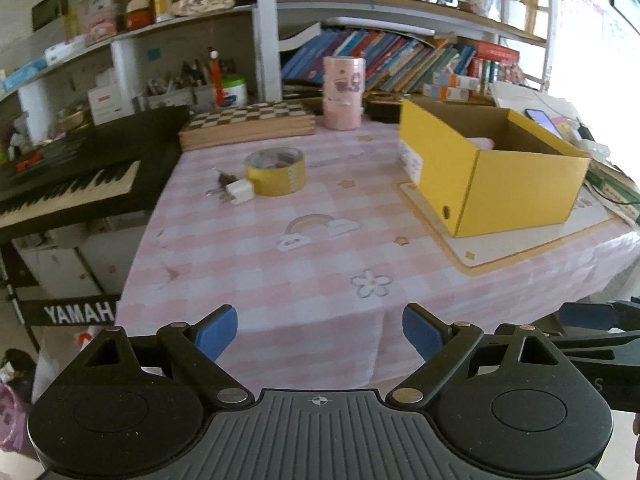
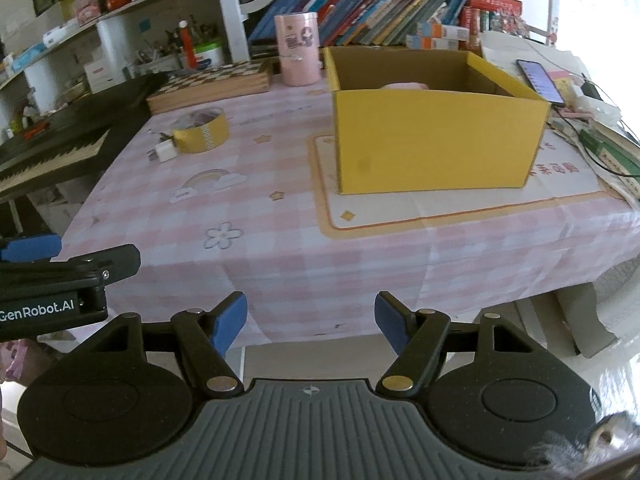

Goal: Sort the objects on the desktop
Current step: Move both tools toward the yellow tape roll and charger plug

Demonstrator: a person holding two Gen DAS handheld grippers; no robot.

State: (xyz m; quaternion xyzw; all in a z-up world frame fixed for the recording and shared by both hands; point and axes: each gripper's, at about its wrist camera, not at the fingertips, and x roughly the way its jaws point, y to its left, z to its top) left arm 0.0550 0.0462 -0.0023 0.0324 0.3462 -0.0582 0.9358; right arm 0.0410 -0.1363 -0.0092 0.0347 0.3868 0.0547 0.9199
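Both the left gripper (image 1: pixel 320 330) and right gripper (image 2: pixel 310 322) are held wide, empty, before a round glossy tape roll (image 1: pixel 276 171) and square yellow cardboard box (image 2: pixel 436 136)

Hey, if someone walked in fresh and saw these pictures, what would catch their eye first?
Probably the big open yellow box, standing on a mat on the right side of the pink checked tablecloth. Next, the roll of yellow tape over on the left with a small white charger plug beside it. Behind them, a tall pink canister stands at the table's far edge, before the bookshelves.
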